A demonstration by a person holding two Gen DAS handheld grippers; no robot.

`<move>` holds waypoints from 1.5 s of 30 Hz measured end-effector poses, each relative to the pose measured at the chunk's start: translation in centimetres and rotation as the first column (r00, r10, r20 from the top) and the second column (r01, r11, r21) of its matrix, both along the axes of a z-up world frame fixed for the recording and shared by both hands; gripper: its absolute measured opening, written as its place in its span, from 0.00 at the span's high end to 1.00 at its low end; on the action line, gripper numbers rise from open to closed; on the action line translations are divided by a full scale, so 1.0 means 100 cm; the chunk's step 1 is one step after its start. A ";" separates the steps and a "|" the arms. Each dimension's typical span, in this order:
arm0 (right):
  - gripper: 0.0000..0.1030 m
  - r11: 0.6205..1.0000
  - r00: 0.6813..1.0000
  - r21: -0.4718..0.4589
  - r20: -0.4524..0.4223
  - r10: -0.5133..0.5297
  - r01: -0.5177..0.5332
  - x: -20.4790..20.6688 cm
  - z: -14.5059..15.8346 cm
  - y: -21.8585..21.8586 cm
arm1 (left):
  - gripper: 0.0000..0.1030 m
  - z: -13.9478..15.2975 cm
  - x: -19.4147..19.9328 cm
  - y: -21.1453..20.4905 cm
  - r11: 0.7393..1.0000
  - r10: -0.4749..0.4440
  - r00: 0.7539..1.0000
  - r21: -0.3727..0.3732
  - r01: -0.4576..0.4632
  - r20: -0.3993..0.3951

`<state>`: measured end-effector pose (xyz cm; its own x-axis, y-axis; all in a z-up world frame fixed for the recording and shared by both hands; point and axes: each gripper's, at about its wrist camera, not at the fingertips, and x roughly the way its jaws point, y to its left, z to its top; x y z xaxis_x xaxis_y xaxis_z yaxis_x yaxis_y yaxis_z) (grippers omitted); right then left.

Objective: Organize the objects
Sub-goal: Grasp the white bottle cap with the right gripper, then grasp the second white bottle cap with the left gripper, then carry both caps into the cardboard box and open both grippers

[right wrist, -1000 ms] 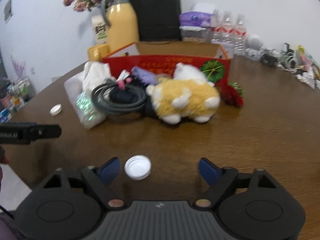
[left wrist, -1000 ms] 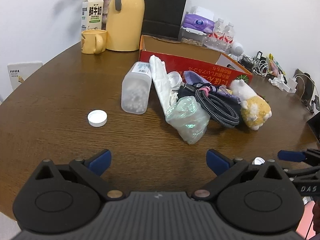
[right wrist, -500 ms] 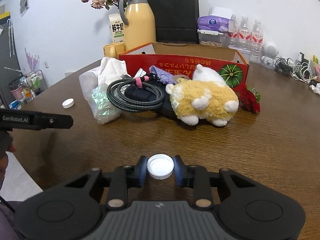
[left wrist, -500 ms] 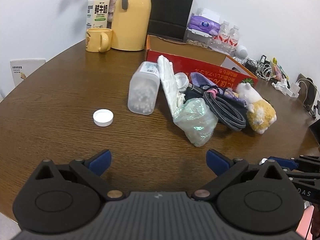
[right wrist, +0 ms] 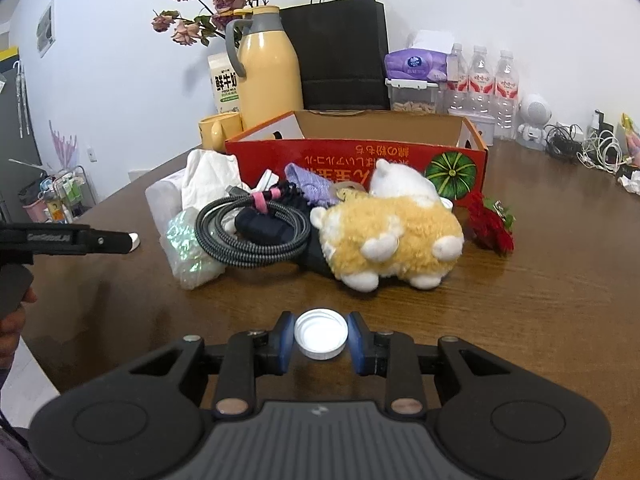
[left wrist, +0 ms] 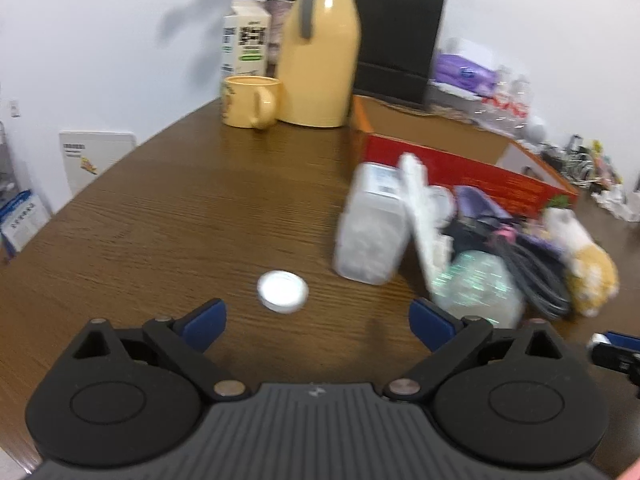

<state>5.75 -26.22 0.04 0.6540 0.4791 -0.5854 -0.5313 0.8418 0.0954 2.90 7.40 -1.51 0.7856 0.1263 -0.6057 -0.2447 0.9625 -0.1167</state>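
Right gripper (right wrist: 321,338) pinches white cap (right wrist: 321,339) between both pads.

Black hand-held gripper (right wrist: 321,338), blue pads (right wrist: 283,342), ribbed grey housing

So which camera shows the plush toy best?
The right wrist view: the plush toy lies whole and sharp in mid frame. The left wrist view shows it only blurred at the right edge, partly behind the cable.

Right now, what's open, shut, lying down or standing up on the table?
Right tongs: shut on a white cap.
Left tongs: open, nothing between them; they have just closed a little.
Other white cap: loose on the table.
Red box: open on top.
Plush toy: lying down.
Yellow jug: upright, lid on.
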 end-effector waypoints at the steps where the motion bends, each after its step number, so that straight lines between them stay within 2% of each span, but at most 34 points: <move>1: 0.74 1.000 1.000 0.001 0.001 0.000 0.000 0.002 0.000 0.001 | 0.08 -0.002 0.003 0.004 1.000 0.014 1.000 0.006 -0.014 -0.004; 5: 0.74 1.000 1.000 0.004 0.005 0.002 -0.002 0.009 0.001 0.004 | 0.26 -0.012 0.016 0.022 0.998 0.056 0.998 0.010 -0.055 -0.035; 7: 0.74 1.000 1.000 0.004 0.003 0.002 -0.002 0.012 0.001 0.006 | 0.29 -0.013 0.019 0.025 0.998 0.059 0.998 0.025 -0.058 -0.026; 10: 0.74 1.000 1.000 0.004 0.001 0.000 0.000 0.014 0.001 0.007 | 0.49 -0.013 0.022 0.025 0.999 0.029 0.999 0.019 -0.029 -0.016; 12: 0.74 1.000 1.000 0.005 0.002 -0.002 0.002 0.016 0.001 0.007 | 0.72 -0.014 0.022 0.022 0.999 0.010 1.000 0.035 -0.009 -0.012; 18: 0.74 1.000 1.000 0.007 0.010 0.009 -0.009 0.017 0.005 0.009 | 0.72 -0.008 0.017 0.017 1.000 -0.012 1.000 0.025 0.012 0.019; 23: 0.74 1.000 0.998 0.019 0.059 0.019 -0.021 0.015 0.021 0.006 | 0.72 0.021 0.015 0.012 0.999 -0.031 0.993 0.041 0.027 0.114; 27: 0.74 0.999 0.990 0.027 0.137 0.030 -0.034 0.018 0.043 0.005 | 0.72 0.052 0.027 0.003 0.996 -0.078 0.975 0.066 0.066 0.209; 31: 0.74 0.999 0.977 0.027 0.214 0.022 -0.028 0.037 0.065 0.009 | 0.72 0.081 0.050 -0.015 0.989 -0.138 0.946 0.086 0.117 0.295; 35: 0.74 0.999 0.964 0.031 0.264 0.004 -0.012 0.072 0.084 0.016 | 0.72 0.106 0.080 -0.043 0.979 -0.199 0.916 0.103 0.174 0.349; 38: 0.74 0.999 0.959 0.038 0.284 -0.017 0.007 0.105 0.095 0.026 | 0.72 0.114 0.106 -0.061 0.975 -0.221 0.906 0.112 0.193 0.362; 40: 0.74 0.998 0.960 0.053 0.279 -0.033 0.018 0.127 0.099 0.035 | 0.72 0.116 0.130 -0.071 0.976 -0.215 0.909 0.098 0.193 0.357; 45: 0.74 0.998 0.967 0.050 0.248 -0.049 0.038 0.180 0.099 0.060 | 0.72 0.106 0.191 -0.083 0.988 -0.155 0.940 0.040 0.150 0.303</move>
